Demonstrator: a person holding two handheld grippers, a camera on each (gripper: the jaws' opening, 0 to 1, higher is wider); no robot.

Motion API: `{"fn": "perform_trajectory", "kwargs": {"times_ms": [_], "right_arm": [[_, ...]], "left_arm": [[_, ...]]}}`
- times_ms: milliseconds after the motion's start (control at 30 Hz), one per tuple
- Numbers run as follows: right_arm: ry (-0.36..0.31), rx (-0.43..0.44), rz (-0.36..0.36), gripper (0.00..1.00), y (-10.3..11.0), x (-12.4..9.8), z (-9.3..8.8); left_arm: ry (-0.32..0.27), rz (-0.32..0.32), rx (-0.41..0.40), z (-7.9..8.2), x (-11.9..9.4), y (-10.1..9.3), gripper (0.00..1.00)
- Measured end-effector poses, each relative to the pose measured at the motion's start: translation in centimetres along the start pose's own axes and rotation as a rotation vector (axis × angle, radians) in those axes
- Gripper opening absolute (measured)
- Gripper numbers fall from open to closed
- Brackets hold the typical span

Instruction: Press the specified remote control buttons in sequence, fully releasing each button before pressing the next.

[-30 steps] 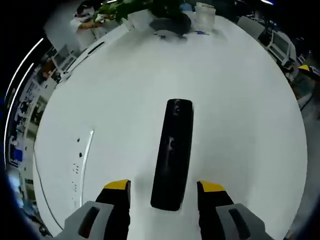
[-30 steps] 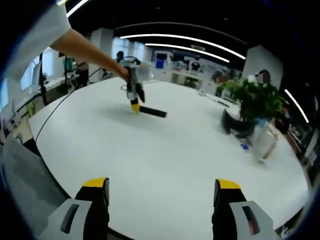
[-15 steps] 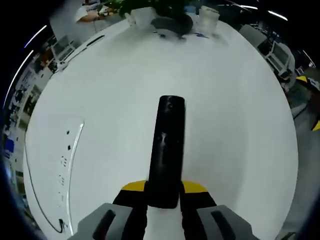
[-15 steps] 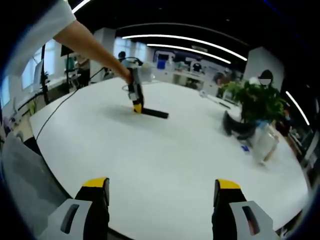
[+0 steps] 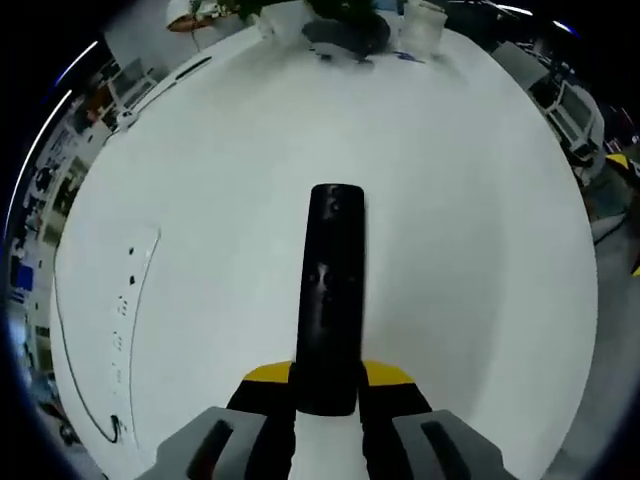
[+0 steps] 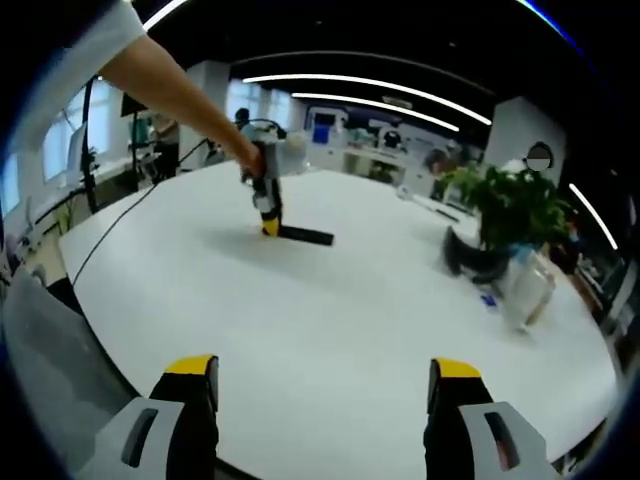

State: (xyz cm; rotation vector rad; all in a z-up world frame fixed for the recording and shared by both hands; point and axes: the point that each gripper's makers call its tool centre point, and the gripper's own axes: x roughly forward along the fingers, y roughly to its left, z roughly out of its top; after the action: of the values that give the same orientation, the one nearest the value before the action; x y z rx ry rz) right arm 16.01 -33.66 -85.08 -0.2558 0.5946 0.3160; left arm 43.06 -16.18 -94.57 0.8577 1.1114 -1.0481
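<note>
A long black remote control (image 5: 329, 295) points away from me in the left gripper view, its near end clamped between the yellow-tipped fingers of my left gripper (image 5: 326, 376), which is shut on it. In the right gripper view the same remote (image 6: 305, 235) shows as a thin dark bar over the white table (image 6: 330, 340), with the left gripper (image 6: 268, 226) at its end and a person's arm (image 6: 170, 90) behind it. My right gripper (image 6: 325, 385) stands open near the table's front edge, nothing between its fingers.
A potted plant (image 6: 510, 205) with a dark pot and a clear container (image 6: 525, 285) stand at the table's far right side. A cable (image 6: 120, 225) runs across the table's left part. A slim white strip (image 5: 130, 300) lies left of the remote.
The left gripper closed on the remote's near end, then raised it slightly off the table. The right gripper stayed still and open.
</note>
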Motion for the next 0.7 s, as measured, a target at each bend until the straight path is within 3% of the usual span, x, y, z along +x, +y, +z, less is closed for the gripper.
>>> {"fn": "perform_trajectory", "kwargs": {"times_ms": [200, 433, 700], "right_arm": [[-0.008, 0.001, 0.001, 0.84, 0.1, -0.2, 0.0], [-0.024, 0.002, 0.004, 0.84, 0.2, -0.4, 0.3], [-0.045, 0.008, -0.008, 0.83, 0.0, -0.6, 0.6]], "left_arm": [[-0.004, 0.002, -0.02, -0.6, -0.2, -1.6, 0.23], [0.05, -0.003, -0.022, -1.0, -0.2, -3.1, 0.23], [0.055, -0.002, -0.029, -1.6, -0.3, -4.8, 0.23]]}}
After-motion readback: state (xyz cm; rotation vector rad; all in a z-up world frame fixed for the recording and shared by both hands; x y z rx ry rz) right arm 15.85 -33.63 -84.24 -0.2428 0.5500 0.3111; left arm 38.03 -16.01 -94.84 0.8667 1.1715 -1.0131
